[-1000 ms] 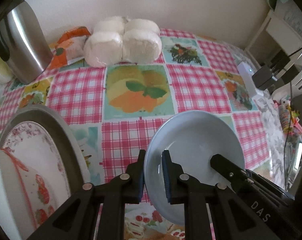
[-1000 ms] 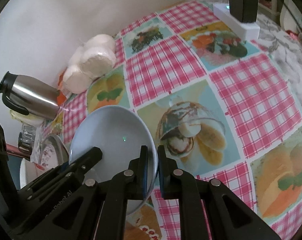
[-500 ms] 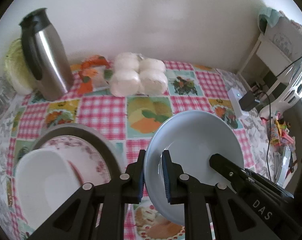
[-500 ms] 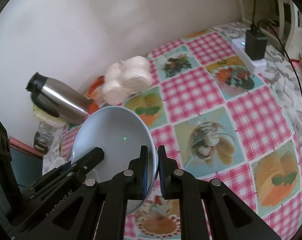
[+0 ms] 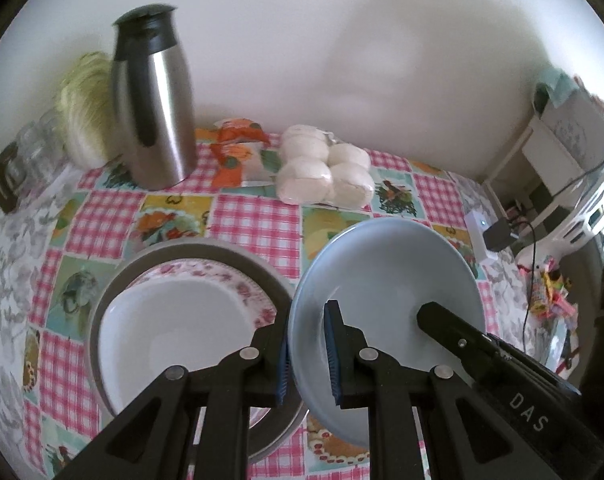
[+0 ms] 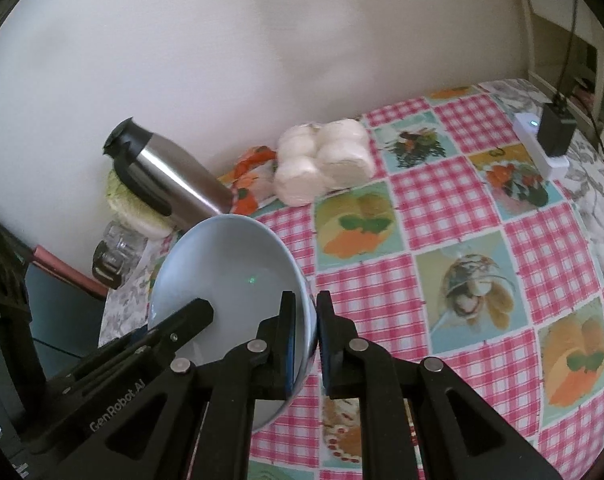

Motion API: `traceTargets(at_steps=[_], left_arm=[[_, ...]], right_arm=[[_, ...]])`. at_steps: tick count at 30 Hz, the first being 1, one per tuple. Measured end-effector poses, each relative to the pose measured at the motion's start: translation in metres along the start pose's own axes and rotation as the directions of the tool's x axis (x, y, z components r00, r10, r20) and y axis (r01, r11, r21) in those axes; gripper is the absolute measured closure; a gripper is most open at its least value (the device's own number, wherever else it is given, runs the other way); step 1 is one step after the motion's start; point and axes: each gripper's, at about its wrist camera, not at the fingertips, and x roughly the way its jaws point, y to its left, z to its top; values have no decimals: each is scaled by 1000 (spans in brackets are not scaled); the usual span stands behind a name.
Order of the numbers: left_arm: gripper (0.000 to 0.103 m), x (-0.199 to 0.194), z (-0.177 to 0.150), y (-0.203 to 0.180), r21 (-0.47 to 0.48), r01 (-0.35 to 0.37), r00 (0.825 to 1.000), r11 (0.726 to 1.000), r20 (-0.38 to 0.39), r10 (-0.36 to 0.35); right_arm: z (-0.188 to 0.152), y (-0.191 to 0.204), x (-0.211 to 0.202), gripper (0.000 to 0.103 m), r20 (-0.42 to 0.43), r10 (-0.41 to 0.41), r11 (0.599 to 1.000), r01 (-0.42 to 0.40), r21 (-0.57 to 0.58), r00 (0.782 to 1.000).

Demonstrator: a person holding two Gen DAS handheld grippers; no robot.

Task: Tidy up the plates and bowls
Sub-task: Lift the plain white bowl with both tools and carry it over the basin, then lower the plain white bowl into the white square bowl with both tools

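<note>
both grippers, left gripper [image 5: 308,354] and right gripper [image 6: 305,342], clamp opposite rims of the pale blue bowl [image 5: 386,288] above the table

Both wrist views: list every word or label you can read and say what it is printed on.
"DAS" on the right gripper, seen from the left wrist.
"GenRobot AI" on the left gripper, seen from the right wrist.
Print on the boxes at the far right: too blurred to read.

Bowl [image 5: 386,276] right of plate stack [image 5: 190,304], flask [image 5: 154,100] behind.
</note>
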Motion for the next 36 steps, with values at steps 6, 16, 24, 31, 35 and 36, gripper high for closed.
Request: traceTargets(at_steps=[6,16,24,31,35,36], left_arm=[[85,-19,-4,32,-65,11,1000,998,27,-9],[85,-45,-9,82,-162,14,997,987,71,-2],[85,-48,-11,119,-231,15,998,973,65,0],[85,-42,-11,128,-247,28,999,969,42,-18],[85,-37,-12,129,-254,39,999,966,26,-33],[85,-36,-12,129,-255,42,999,966,22,-38]], right_arm=[[-7,29,5,91,-25,31,999,-32,-44,999],[-20,80,15,90,-49,60,989,-66,-136,997],[-33,114,34,90,-78,46,978,-61,-200,996],[-37,123,44,90,-88,14,975,-33,-219,996],[-38,123,47,90,-89,-14,974,-6,-228,996],[-38,123,48,90,-91,-17,974,-4,-228,996]])
